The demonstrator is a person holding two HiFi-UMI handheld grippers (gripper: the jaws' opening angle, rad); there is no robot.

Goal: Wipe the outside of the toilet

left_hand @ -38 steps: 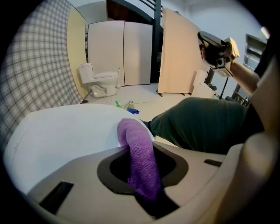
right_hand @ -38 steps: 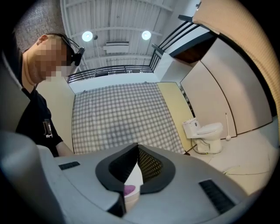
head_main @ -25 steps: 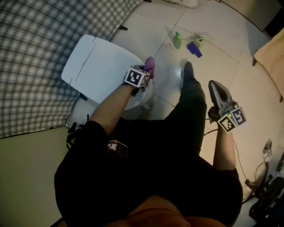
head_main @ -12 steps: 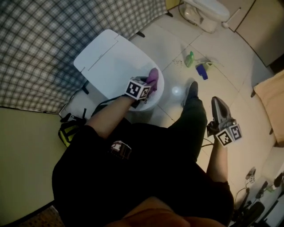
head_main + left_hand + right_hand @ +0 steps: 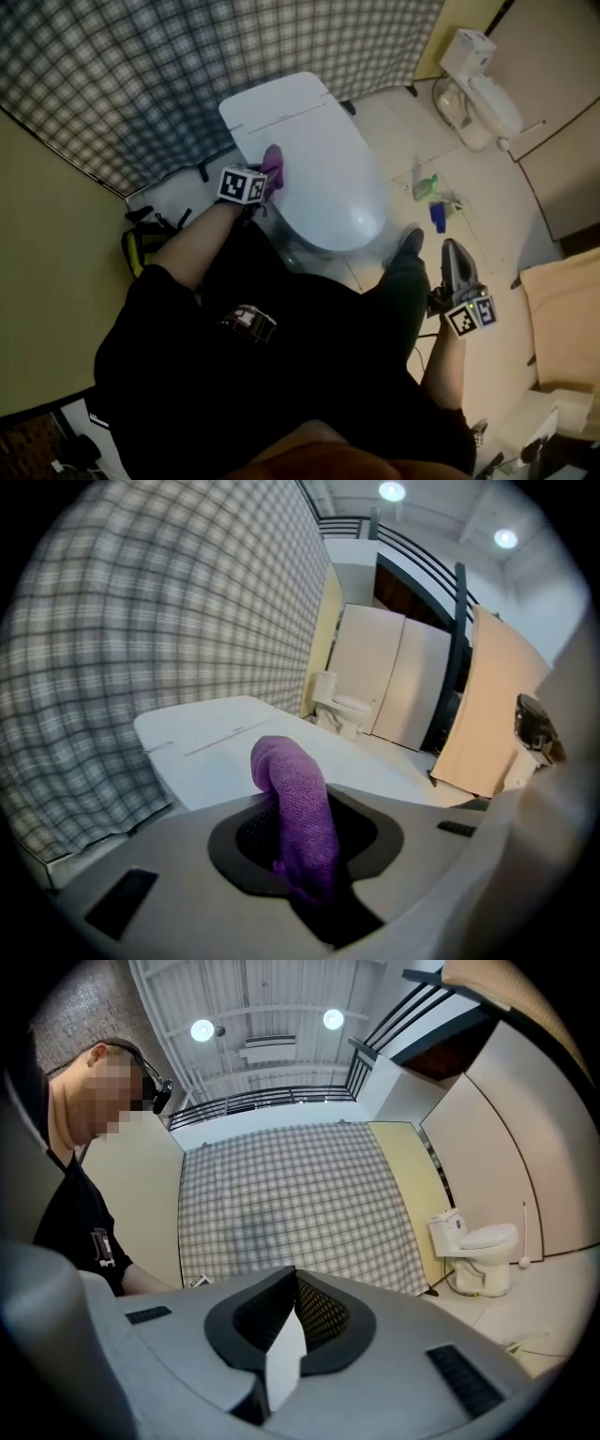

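The white toilet stands with its lid down in the middle of the head view. My left gripper is at the bowl's left side, near the back of the lid, shut on a purple cloth that touches the toilet's edge. In the left gripper view the cloth sticks up from between the jaws, with the flat lid behind it. My right gripper hangs off to the right over the floor, away from the toilet. Its jaws are shut with nothing held.
A plaid curtain backs the toilet. A second toilet stands at the far right, by a beige partition. A green bottle and a blue item lie on the tiles. A yellow-black bag sits left. My shoe is by the bowl.
My left gripper has carried the purple cloth from the bowl's front rim back along its left side toward the rear. The head view has swung round. The right gripper stays shut at my side.
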